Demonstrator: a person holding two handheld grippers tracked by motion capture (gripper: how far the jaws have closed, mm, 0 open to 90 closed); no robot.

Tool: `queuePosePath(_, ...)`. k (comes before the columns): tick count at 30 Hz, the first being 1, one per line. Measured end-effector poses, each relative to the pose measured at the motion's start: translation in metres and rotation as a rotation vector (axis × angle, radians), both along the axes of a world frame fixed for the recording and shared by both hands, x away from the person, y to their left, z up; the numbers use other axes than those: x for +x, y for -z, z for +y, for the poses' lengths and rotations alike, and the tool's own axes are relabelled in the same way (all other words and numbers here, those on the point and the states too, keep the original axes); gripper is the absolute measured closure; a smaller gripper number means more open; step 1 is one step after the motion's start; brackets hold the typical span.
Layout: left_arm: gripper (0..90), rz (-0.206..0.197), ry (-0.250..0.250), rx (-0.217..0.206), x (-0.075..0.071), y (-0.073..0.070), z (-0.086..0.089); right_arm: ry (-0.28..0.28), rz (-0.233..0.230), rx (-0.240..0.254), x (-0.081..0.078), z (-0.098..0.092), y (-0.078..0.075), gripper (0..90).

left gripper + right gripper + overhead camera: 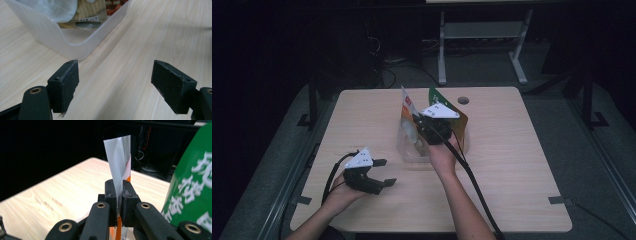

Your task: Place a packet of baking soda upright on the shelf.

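- At centre frame of the high view, the right gripper [428, 126] has its fingers [111, 195] clenched on the top edge of an orange-and-white pouch [120, 162], held upright over a clear plastic bin [408, 150] on the counter [522, 165].
- Lower left, the left gripper [382, 172] rests just above the counter, fingers [65, 86] released and grasping nothing, well apart from the bin.
- A green packet [195, 187] stands just beside the pouch on its right.
- Judged from this, the pouch should go down vertically, clear of the green packet, and be let go only once it is seated among the bin's contents.
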State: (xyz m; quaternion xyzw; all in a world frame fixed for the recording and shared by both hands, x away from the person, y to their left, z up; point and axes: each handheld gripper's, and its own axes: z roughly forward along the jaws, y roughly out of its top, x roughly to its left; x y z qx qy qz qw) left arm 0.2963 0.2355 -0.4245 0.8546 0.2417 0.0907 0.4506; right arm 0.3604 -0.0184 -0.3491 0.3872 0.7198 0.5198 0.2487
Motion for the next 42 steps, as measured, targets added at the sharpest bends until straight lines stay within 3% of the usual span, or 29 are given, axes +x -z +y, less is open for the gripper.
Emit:
queuePosePath(6,20.8,0.016,0.006,0.016,-0.001,0.003,0.000,-0.030,0.036,-0.035,-0.002,-0.002,0.010,84.8)
queuePosePath(12,20.2,0.024,0.009,0.034,0.001,0.006,-0.001,-0.054,0.067,-0.024,-0.004,-0.005,0.011,84.1)
queuePosePath(20,18.7,0.031,-0.007,0.069,0.003,0.011,-0.003,-0.128,0.108,-0.023,-0.011,-0.014,0.009,65.3)
queuePosePath(23,18.0,0.032,-0.008,0.072,0.002,0.013,-0.007,-0.164,0.114,-0.023,-0.017,-0.021,0.009,50.1)
queuePosePath(26,16.7,0.032,0.003,0.072,0.002,0.015,-0.011,-0.204,0.121,-0.045,-0.021,-0.030,0.009,42.9)
queuePosePath(30,15.4,0.044,0.003,0.065,0.003,0.016,-0.014,-0.254,0.117,-0.060,-0.027,-0.046,0.008,40.2)
queuePosePath(32,14.8,0.032,0.013,0.083,0.004,0.016,-0.014,-0.281,0.109,-0.089,-0.028,-0.052,0.009,37.9)
queuePosePath(34,14.7,0.047,0.016,0.074,0.003,0.017,-0.014,-0.308,0.103,-0.122,-0.032,-0.058,0.011,37.6)
queuePosePath(42,14.7,0.027,0.018,0.078,-0.001,0.015,-0.014,-0.428,0.092,-0.157,-0.058,-0.094,0.030,34.5)
